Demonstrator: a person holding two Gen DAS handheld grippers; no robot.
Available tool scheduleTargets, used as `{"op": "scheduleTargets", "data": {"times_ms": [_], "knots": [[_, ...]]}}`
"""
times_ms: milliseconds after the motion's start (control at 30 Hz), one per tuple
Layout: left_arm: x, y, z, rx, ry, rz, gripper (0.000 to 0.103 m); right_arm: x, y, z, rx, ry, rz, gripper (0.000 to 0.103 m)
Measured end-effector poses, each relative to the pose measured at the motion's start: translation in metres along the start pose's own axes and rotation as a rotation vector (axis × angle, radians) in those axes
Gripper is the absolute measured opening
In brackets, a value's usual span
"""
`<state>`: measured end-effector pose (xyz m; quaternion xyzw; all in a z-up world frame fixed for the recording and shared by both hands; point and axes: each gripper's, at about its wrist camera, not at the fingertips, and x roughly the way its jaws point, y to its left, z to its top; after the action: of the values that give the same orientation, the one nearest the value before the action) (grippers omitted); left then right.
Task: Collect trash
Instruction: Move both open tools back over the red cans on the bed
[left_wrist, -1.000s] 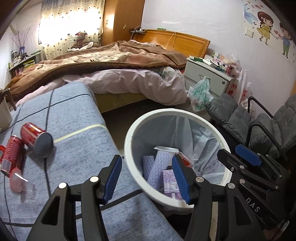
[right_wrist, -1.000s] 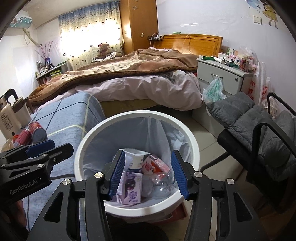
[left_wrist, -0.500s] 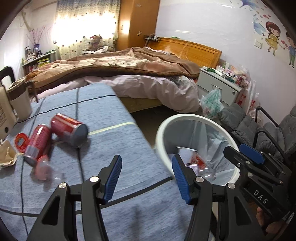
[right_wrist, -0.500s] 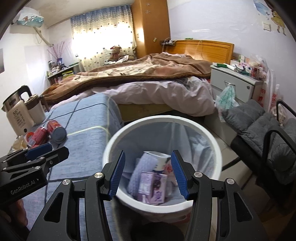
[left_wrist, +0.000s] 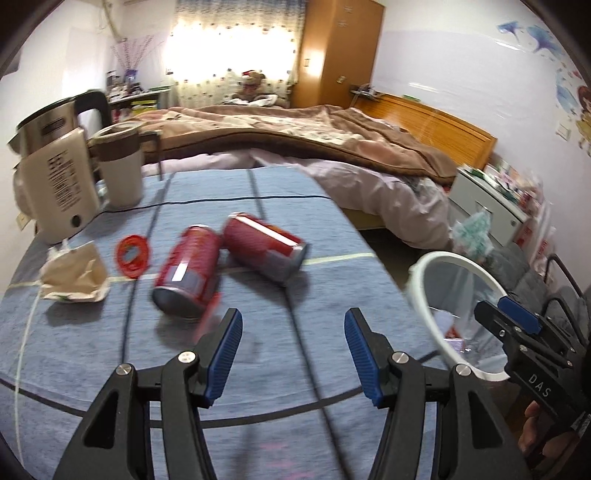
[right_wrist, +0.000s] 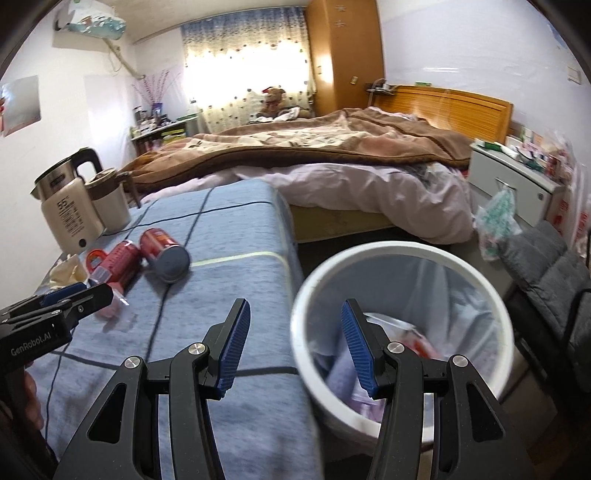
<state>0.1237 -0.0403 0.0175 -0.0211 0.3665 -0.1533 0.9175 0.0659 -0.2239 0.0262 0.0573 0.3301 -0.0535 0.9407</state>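
Left tool (left_wrist: 293, 354) — near can (left_wrist: 186, 273) blurred

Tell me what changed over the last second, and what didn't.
The left gripper swung left, away from over the white bin to above the blue tablecloth, now facing the two red cans. The right gripper also shifted left, now straddling the bin's rim. Nothing was grasped or released. Both grippers stayed open and empty; cans, crumpled paper and kettle stayed put.
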Motion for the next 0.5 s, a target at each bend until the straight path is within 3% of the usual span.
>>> {"op": "scheduleTargets", "data": {"times_ms": [167,233,500], "knots": [[-0.003,0.029,0.001,-0.045,-0.001,0.045,0.064,0.014,0.026,0.007,-0.044,0.017,0.050,0.054],[-0.004,0.040,0.001,-0.054,-0.004,0.072,0.065,0.020,0.037,0.010,-0.067,0.023,0.066,0.060],[0.004,0.072,0.009,-0.094,-0.014,0.154,0.077,0.051,0.071,0.023,-0.135,0.055,0.132,0.062]]}}
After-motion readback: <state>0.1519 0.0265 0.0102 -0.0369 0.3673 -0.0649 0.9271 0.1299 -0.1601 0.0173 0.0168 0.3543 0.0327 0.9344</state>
